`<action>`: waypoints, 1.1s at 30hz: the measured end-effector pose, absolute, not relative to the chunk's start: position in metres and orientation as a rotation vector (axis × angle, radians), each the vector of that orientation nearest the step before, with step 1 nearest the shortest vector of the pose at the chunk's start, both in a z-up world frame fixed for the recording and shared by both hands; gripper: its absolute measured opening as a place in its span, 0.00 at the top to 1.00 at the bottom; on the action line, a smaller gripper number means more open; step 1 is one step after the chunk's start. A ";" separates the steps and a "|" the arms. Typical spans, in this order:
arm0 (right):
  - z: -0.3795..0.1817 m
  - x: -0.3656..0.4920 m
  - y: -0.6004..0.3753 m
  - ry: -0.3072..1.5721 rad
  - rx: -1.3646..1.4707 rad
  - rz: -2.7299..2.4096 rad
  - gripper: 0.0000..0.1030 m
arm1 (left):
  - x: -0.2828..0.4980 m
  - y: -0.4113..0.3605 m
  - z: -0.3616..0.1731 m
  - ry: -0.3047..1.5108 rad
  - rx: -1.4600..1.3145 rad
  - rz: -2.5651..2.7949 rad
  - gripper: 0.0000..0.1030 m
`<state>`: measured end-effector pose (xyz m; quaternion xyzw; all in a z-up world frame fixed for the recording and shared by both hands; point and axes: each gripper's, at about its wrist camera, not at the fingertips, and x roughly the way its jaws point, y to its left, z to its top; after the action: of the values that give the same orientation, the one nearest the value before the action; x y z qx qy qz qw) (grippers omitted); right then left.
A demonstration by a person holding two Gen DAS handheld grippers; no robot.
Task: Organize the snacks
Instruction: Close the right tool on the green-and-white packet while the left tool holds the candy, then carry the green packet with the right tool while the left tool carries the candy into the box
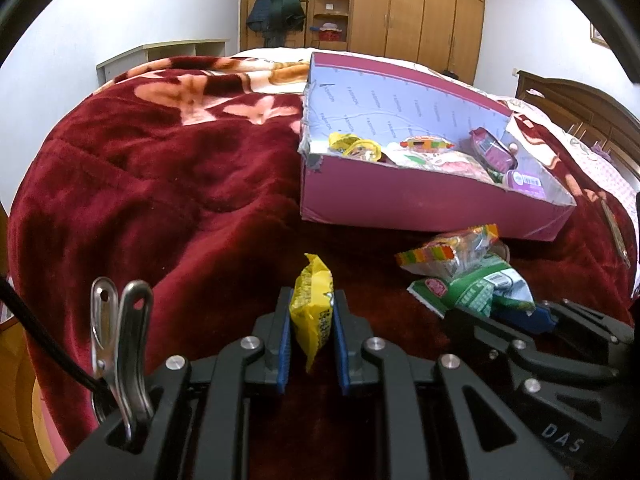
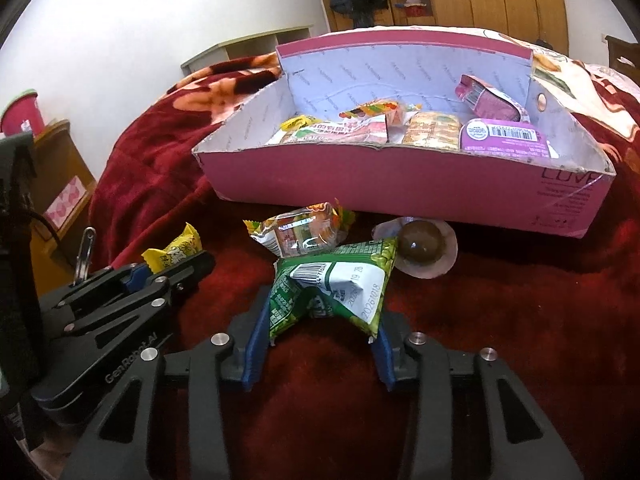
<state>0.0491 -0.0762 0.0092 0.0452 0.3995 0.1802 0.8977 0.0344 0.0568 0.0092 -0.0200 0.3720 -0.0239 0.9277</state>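
Note:
My left gripper (image 1: 312,312) is shut on a yellow snack packet (image 1: 313,312), held above the red blanket; it also shows in the right wrist view (image 2: 176,250). My right gripper (image 2: 320,312) is shut on a green and white snack packet (image 2: 332,284), also seen in the left wrist view (image 1: 476,288). A pink cardboard box (image 2: 400,192) with several snacks inside sits ahead on the bed; it also shows in the left wrist view (image 1: 420,204). A clear multicoloured packet (image 2: 300,230) and a brown ball in a wrapper (image 2: 422,246) lie in front of the box.
The red floral blanket (image 1: 160,168) covers the bed. A wooden wardrobe (image 1: 400,4) and hanging coats (image 1: 276,4) stand behind. A low white shelf (image 1: 160,54) stands by the left wall. A red cup (image 2: 22,114) sits on a wooden stand at left.

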 end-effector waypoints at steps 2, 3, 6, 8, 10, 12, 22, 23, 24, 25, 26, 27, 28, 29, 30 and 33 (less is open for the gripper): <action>0.010 0.047 -0.078 0.822 0.095 0.376 0.58 | 0.034 0.057 0.009 0.762 -0.043 -0.050 0.83; 0.011 0.046 -0.078 0.819 0.095 0.375 0.58 | 0.034 0.057 0.009 0.763 -0.042 -0.049 0.83; 0.014 0.042 -0.080 0.802 0.097 0.368 0.59 | 0.034 0.056 0.010 0.760 -0.044 -0.051 0.83; 0.018 0.037 -0.085 0.789 0.102 0.364 0.59 | 0.033 0.057 0.012 0.751 -0.053 -0.057 0.83; 0.021 0.032 -0.089 0.782 0.102 0.359 0.59 | 0.031 0.056 0.016 0.742 -0.057 -0.060 0.83; 0.023 0.029 -0.091 0.775 0.100 0.355 0.59 | 0.029 0.054 0.019 0.733 -0.052 -0.063 0.83; 0.032 0.021 -0.097 0.732 0.092 0.345 0.59 | 0.022 0.044 0.034 0.691 -0.028 -0.084 0.83; 0.033 0.021 -0.098 0.727 0.093 0.342 0.59 | 0.022 0.044 0.035 0.689 -0.028 -0.085 0.83; 0.034 0.020 -0.099 0.723 0.093 0.340 0.59 | 0.022 0.043 0.036 0.686 -0.029 -0.088 0.83; 0.035 0.019 -0.100 0.719 0.093 0.338 0.59 | 0.021 0.043 0.037 0.685 -0.032 -0.092 0.83; 0.036 0.018 -0.100 0.714 0.093 0.336 0.59 | 0.021 0.044 0.038 0.683 -0.036 -0.096 0.83; 0.037 0.018 -0.101 0.711 0.093 0.334 0.59 | 0.020 0.044 0.039 0.681 -0.040 -0.099 0.83; 0.037 0.017 -0.102 0.706 0.094 0.333 0.59 | 0.020 0.045 0.039 0.679 -0.042 -0.100 0.83; 0.038 0.017 -0.102 0.704 0.094 0.331 0.59 | 0.020 0.046 0.040 0.678 -0.045 -0.102 0.83; 0.038 0.017 -0.102 0.702 0.094 0.330 0.59 | 0.020 0.046 0.042 0.675 -0.049 -0.103 0.83; 0.039 0.016 -0.103 0.698 0.098 0.329 0.59 | 0.018 0.047 0.045 0.670 -0.058 -0.111 0.83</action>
<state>0.0161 -0.1033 0.0394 0.0476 0.3403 0.1606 0.9253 0.0180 0.0475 0.0446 -0.0286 0.3284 -0.0543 0.9426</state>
